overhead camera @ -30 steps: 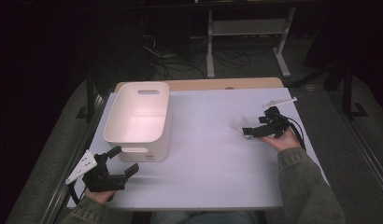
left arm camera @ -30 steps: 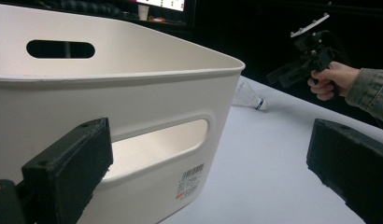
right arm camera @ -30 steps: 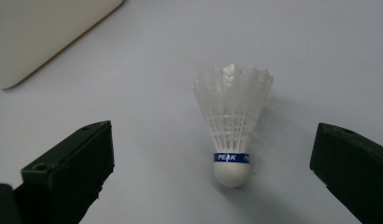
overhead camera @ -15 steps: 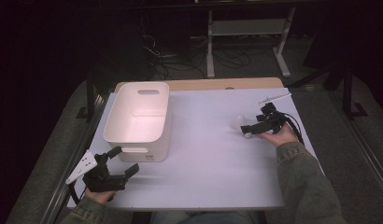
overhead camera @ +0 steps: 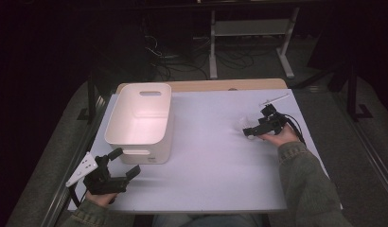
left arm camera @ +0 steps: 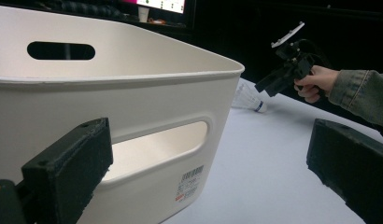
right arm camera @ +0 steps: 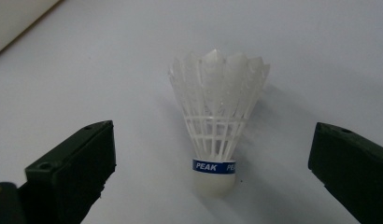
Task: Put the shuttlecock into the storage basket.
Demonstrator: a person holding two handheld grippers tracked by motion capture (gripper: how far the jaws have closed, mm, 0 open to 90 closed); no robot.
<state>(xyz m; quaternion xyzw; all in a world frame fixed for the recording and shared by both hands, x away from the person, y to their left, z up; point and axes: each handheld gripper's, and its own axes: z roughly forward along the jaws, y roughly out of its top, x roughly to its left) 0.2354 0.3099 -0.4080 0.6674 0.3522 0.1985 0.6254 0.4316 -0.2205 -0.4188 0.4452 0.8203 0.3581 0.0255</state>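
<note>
two grippers were at the table, one at each side of the white tabletop (overhead camera: 206, 161). the right gripper (overhead camera: 252, 131) lay low over the right half of the table, its jaws spread wide and holding nothing. the shuttlecock (right arm camera: 216, 126) lay on the tabletop between those jaws, apart from both, with clear surface on either side of it. its cork base pointed toward the gripper and its white skirt pointed away; a blue band marked "peak" ran around the base. in the left gripper view the shuttlecock (left arm camera: 248, 99) lay just in front of the right gripper (left arm camera: 279, 80), past the far corner of the bin.

the left gripper (overhead camera: 127, 165) sat near the front left corner of the table, close to the front edge. its jaws were spread wide and held nothing. the white bin (overhead camera: 135, 116) stood just ahead of it, on the left half of the table, with its rear wall near the back edge. the near wall of the bin (left arm camera: 147, 116), with a handle slot and a barcode label, stood close in front of the left jaws. whether the jaws touched the wall could not be told.

a broad strip of bare tabletop lay between the bin and the shuttlecock. the bin and the right gripper were well apart.
</note>
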